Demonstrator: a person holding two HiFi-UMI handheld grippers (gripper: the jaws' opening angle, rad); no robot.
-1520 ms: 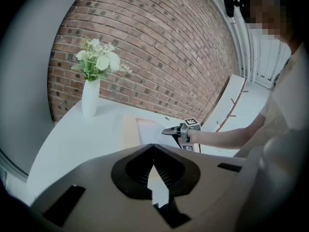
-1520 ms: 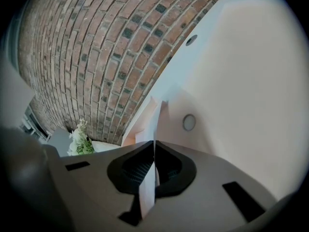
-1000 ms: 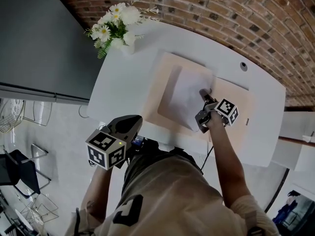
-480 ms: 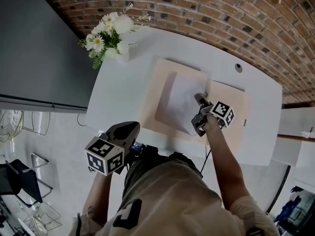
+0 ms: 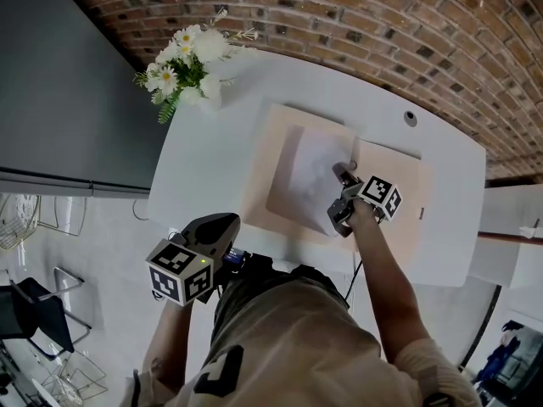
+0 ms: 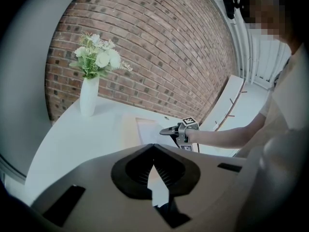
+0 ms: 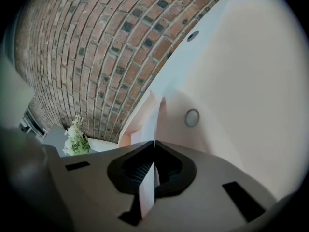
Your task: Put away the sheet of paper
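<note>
The left hand-held gripper [image 5: 216, 227] hangs off the near edge of the white desk [image 5: 204, 159], close to the person's body. Its jaws are together at the tips with nothing between them. Further in, the right hand-held gripper [image 5: 339, 173] reaches over the middle of the desk, its jaws clamped on one edge of the sheet of paper [image 5: 312, 168]. In the right gripper view the sheet runs edge-on through the pinch. The paper lies over the left half of what looks like an open beige folder [image 5: 394, 181], with its gripped edge raised near the fold. A round snap [image 7: 191, 117] shows on the folder's inner face. A vase of white flowers [image 5: 188, 58] stands at the far left corner of the desk, against the brick wall [image 5: 382, 24].
</note>
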